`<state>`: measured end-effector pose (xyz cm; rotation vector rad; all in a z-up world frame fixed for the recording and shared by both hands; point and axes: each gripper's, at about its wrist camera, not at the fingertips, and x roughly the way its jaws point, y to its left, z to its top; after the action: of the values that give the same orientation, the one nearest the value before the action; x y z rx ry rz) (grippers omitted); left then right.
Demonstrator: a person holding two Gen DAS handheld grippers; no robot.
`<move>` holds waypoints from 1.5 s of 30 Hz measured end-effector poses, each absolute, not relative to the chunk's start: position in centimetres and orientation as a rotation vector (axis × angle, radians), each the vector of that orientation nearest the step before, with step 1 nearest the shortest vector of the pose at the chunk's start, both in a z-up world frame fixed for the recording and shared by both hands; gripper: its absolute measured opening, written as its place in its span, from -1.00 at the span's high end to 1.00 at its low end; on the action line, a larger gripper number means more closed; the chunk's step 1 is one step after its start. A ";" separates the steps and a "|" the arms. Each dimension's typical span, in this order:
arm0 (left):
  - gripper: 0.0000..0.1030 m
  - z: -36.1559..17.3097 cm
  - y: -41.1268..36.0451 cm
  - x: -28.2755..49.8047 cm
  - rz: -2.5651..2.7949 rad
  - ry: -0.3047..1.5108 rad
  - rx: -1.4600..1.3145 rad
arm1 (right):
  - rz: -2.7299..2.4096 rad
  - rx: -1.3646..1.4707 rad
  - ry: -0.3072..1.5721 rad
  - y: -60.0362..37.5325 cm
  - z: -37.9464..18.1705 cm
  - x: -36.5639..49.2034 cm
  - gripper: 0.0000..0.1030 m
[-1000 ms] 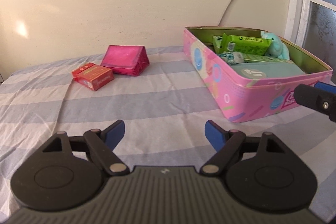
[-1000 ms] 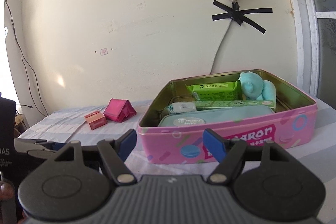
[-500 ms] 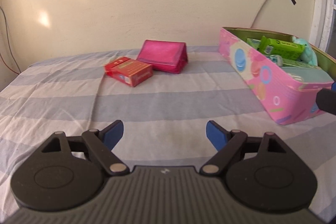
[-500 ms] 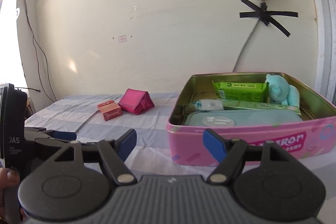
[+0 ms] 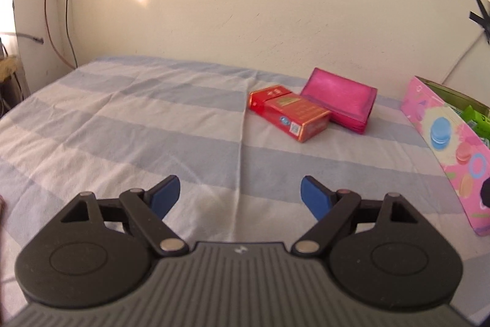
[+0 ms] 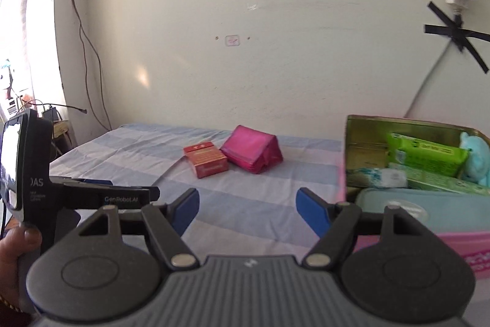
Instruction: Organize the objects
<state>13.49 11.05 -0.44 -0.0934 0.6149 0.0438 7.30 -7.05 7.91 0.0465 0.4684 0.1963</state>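
Reach step: left gripper (image 5: 240, 193) and right gripper (image 6: 247, 212), fingers spread wide, both empty, face red box (image 5: 289, 112) touching pink pouch (image 5: 341, 99) on striped bed (image 5: 122, 124); pink tin (image 6: 435, 238), part-filled, at right. Next: close in, straddle box, clamp.

— Left gripper (image 5: 240, 193)?
— Jaws spread wide, nothing between the blue pads (image 5: 165, 195), tilted downward over the surface.
— And the right gripper (image 6: 248, 209)?
— Same story: jaws apart, empty, pads (image 6: 312, 212) clear of everything, pointing forward and slightly down.
— Any hands showing?
— Left hand (image 6: 15, 253) at the lower left edge of the right wrist view, thumb wrapped round the handle of its gripper.
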 end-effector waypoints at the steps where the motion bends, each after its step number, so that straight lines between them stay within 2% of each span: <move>1: -0.70 -0.5 11.3 13.6 0.039 0.625 -0.113 | 0.201 0.039 0.474 -6.6 7.7 7.8 -0.40; 7: -0.70 -0.6 12.1 13.5 0.040 0.627 -0.173 | 0.214 -0.005 0.489 -4.6 6.7 10.9 -0.39; 12: -0.70 -0.9 12.2 13.8 0.022 0.648 -0.183 | 0.197 0.059 0.536 -5.0 6.1 15.5 -0.29; 14: -0.72 -1.0 12.2 13.9 0.019 0.650 -0.185 | 0.180 0.105 0.545 -5.3 5.9 17.5 -0.19; 18: -0.77 -1.1 12.4 14.0 0.013 0.654 -0.194 | 0.142 0.175 0.565 -5.7 5.2 21.6 -0.14; 22: -0.82 -1.1 12.1 14.1 0.010 0.657 -0.188 | 0.115 0.269 0.608 -6.4 4.1 25.2 0.09; 25: -0.83 -1.2 12.1 14.3 0.011 0.658 -0.184 | 0.099 0.327 0.631 -6.9 3.3 27.2 0.19; 28: -0.83 -1.3 12.0 14.4 0.016 0.658 -0.178 | 0.109 0.376 0.650 -7.4 2.5 28.7 0.55; 32: -0.83 -1.3 12.1 14.4 0.025 0.655 -0.185 | 0.137 0.387 0.610 -7.3 2.9 28.1 0.72; 35: -0.83 -1.3 12.5 14.4 0.036 0.649 -0.204 | 0.156 0.386 0.598 -7.1 3.3 26.7 0.77; 45: -0.84 -1.1 13.7 14.0 0.043 0.616 -0.276 | 0.259 0.264 0.556 -6.4 5.1 15.4 0.81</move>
<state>14.03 13.68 -1.08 -0.2763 0.6162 0.0428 15.39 -6.45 5.10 0.2644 0.5564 0.2592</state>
